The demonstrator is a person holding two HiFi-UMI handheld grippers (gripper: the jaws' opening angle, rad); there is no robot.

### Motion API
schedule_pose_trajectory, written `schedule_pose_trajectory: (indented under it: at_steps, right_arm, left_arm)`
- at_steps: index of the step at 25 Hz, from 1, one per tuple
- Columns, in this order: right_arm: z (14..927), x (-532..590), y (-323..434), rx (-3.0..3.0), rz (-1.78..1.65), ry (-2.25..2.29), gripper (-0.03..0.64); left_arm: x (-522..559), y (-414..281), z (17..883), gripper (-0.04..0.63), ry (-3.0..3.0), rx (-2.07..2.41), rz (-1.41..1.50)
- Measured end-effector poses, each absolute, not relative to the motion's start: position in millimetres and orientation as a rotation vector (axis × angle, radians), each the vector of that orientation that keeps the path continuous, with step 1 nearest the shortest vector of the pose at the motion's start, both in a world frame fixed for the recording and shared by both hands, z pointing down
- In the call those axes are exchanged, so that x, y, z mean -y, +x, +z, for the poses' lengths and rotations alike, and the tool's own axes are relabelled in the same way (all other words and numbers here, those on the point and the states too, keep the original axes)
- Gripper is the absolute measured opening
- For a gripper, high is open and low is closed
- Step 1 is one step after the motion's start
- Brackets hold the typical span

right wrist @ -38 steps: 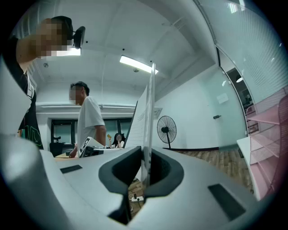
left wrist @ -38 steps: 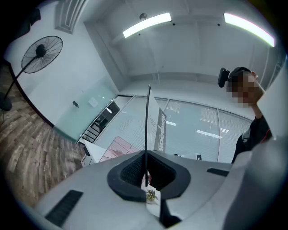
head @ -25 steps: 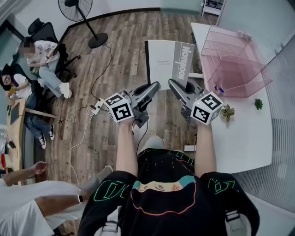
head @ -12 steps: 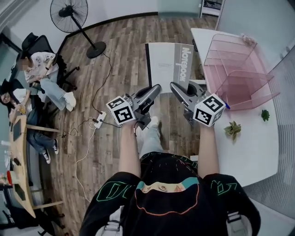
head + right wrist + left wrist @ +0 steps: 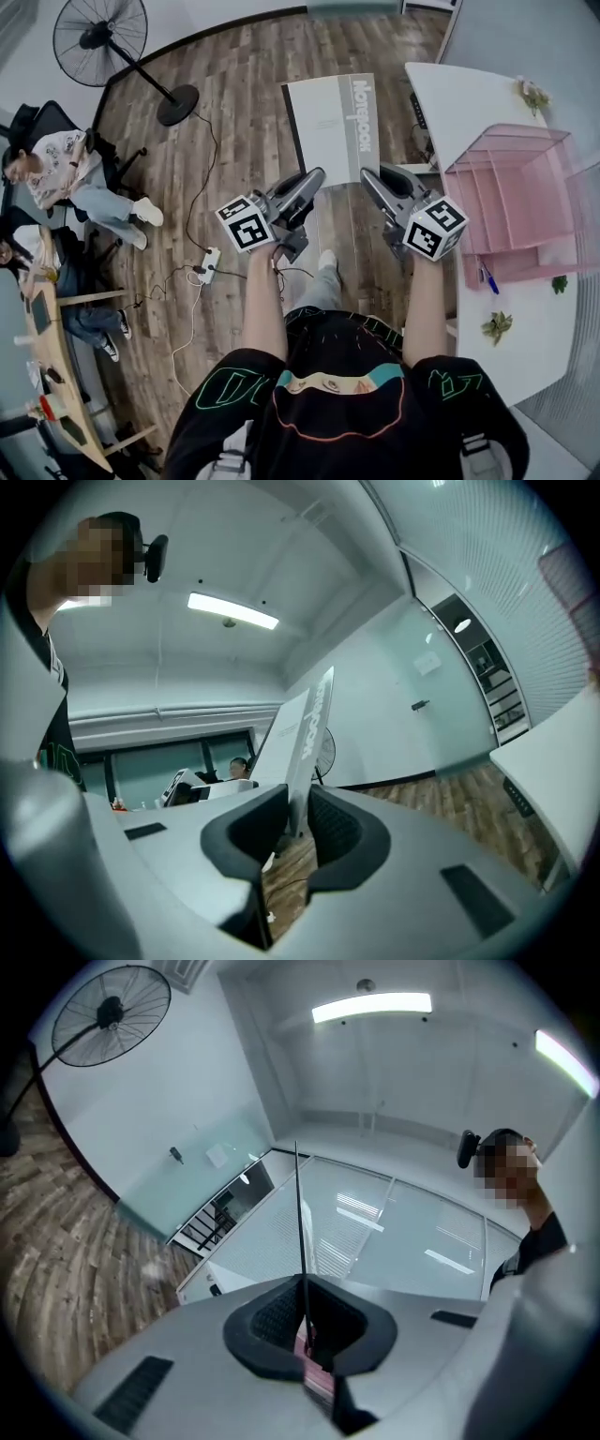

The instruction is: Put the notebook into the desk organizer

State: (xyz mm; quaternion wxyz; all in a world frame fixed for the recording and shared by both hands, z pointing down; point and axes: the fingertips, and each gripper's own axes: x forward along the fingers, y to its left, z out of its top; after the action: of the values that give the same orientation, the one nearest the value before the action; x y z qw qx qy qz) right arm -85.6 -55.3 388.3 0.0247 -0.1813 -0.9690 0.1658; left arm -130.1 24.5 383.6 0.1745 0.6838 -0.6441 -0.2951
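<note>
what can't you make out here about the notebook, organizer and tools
- notebook: small cover print is too small in the head view; both gripper views see it edge-on.
- desk organizer: right end cut off by the head view's edge; contents veiled by its pink walls.
- right tool: jaws opening round the notebook; whether a pad touches it is unclear in its own view.
- left tool: shut on the notebook; grip depth hidden by its own body.

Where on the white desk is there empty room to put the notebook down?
Bare desk lies between its far corner and the pink organizer, and again near you past the small plant. It's crowded around the pen beside the organizer.
</note>
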Motion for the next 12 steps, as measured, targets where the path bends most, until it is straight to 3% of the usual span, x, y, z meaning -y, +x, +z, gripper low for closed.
schedule_pose_trajectory:
  at_steps: [6,12]
  right_arm:
    - [387,40,-185,2.912,0.492,-0.604,0.057]
    - [400,38,-216,2.858,0.446,-0.594,0.055]
  left_arm:
    - [-37,-231,387,0.005,1.854,1.88,-0.81]
    - [-37,-263,397,0.005,1.836,1.896,-0.783]
